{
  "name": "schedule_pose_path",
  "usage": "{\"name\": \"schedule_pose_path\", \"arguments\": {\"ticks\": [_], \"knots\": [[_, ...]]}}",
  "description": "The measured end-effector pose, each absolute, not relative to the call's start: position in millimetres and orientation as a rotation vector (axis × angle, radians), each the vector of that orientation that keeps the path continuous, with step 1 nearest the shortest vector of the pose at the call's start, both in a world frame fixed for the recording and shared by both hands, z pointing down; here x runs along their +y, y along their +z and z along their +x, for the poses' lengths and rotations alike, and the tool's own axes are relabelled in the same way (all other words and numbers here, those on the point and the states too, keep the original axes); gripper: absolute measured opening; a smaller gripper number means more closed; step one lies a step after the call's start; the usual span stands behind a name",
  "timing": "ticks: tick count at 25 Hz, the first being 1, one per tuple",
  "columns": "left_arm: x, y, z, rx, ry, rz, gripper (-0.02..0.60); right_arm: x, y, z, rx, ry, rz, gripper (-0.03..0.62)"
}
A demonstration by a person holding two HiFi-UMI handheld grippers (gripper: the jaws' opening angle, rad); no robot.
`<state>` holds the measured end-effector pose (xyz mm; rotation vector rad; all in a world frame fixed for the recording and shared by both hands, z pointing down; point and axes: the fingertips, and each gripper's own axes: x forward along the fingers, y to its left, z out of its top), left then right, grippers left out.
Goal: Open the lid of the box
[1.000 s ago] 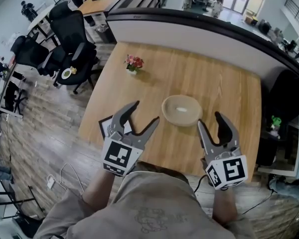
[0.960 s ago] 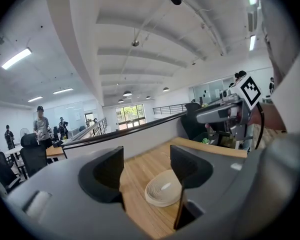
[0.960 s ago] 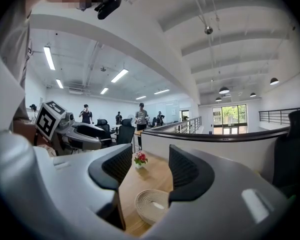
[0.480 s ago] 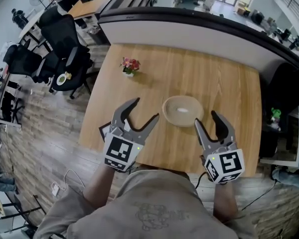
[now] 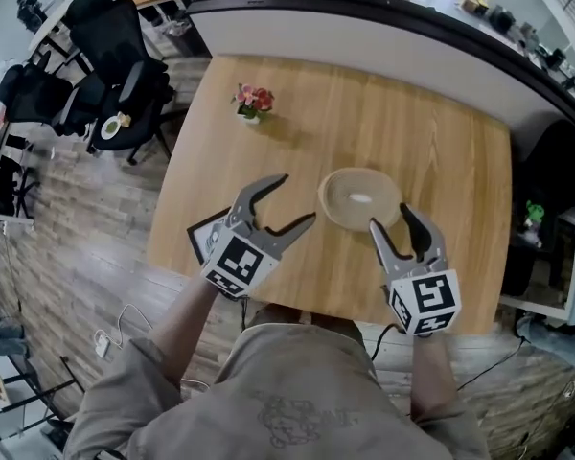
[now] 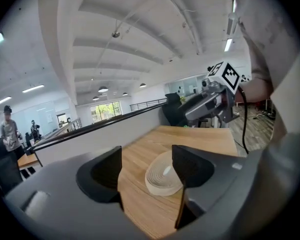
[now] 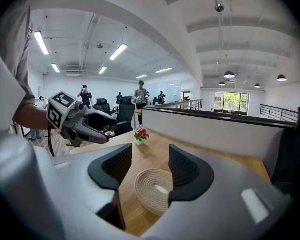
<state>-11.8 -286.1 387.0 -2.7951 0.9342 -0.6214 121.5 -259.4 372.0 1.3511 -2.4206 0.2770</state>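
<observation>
Left tongs point(image 5: 297, 199), just opened wider, and right tongs point(image 5: 389, 216) stand apart, empty, near the woven box point(image 5: 360, 199).

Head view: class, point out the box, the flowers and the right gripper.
Box point(image 5: 360, 199), head view, centre of its top.
Flowers point(image 5: 252, 98), head view, on the blooms.
Right gripper point(image 5: 387, 216), head view, midway between its fingertips.

— Floor and furniture?
— Grey-brown plank floor point(image 5: 57, 257). Light wooden table point(image 5: 441, 151), its far edge along a curved white partition point(image 5: 364, 41) with a dark cap. Black office chairs point(image 5: 125, 51) off the table's far left corner.
— Overhead?
— White beamed ceiling point(image 6: 115, 19). Strip lights point(image 7: 119, 51) on one side, round pendant lamps point(image 7: 229, 75) on the other. Tall windows point(image 7: 229, 103) at the far end, greenery outside, daylight coming in
</observation>
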Motion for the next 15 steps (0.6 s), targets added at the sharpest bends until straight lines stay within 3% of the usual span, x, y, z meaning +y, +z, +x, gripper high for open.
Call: {"name": "schedule_pose_path", "arguments": {"ticks": [15], "knots": [[-328.6, 597.3, -1.7, 0.505, -0.939, -2.939, 0.379, -285.7, 502.0, 79.8, -2.337, 0.500, 1.227, 0.213]]}}
